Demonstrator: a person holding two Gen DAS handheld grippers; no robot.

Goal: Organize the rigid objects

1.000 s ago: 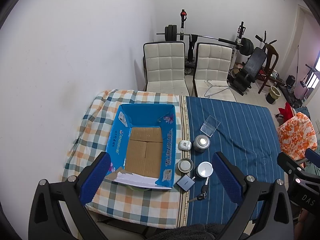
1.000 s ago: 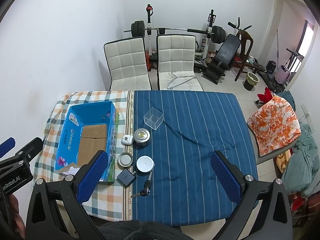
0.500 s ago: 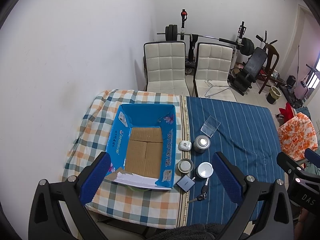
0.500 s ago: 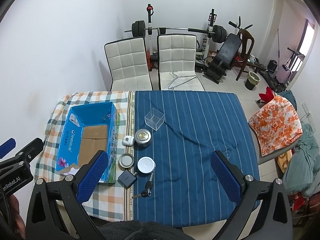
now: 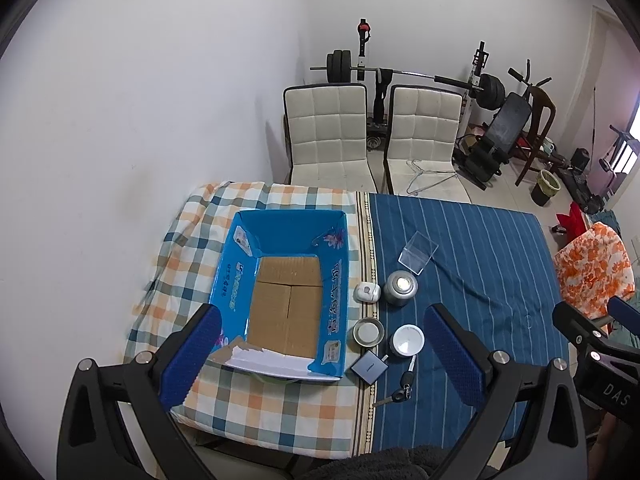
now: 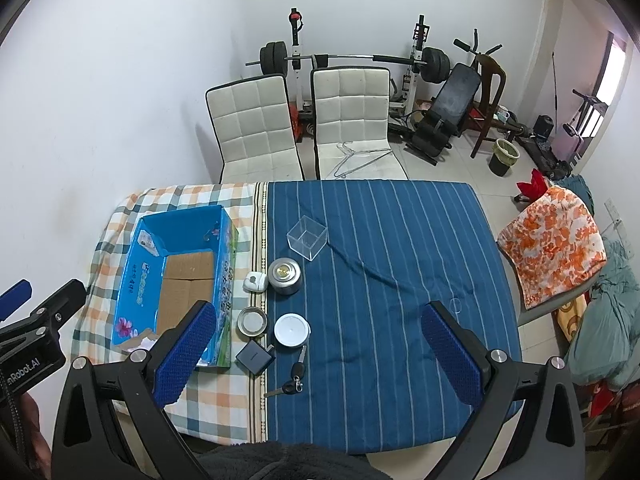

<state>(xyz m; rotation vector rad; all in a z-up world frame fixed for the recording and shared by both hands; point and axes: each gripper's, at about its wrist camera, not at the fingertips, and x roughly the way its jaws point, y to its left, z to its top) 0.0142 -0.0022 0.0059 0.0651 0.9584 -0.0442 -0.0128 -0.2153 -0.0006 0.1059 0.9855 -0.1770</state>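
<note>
I hold both grippers, left gripper [image 5: 322, 350] and right gripper [image 6: 320, 350], wide apart above the bench [image 6: 392, 248]; beside the blue box [image 5: 280, 292] lie the tin [image 5: 401, 288], lids and keys [image 5: 400, 390], nothing blocking.

The counter [image 5: 472, 240] is viewed from high above and from its near edge by both wrist cameras, each aimed down and forward toward the far wall. The left view is centred over the blue box [image 5: 280, 280], the right view over the striped cloth [image 6: 380, 260]. The box, the small items and the two white chairs [image 6: 304, 128] are shared.
</note>
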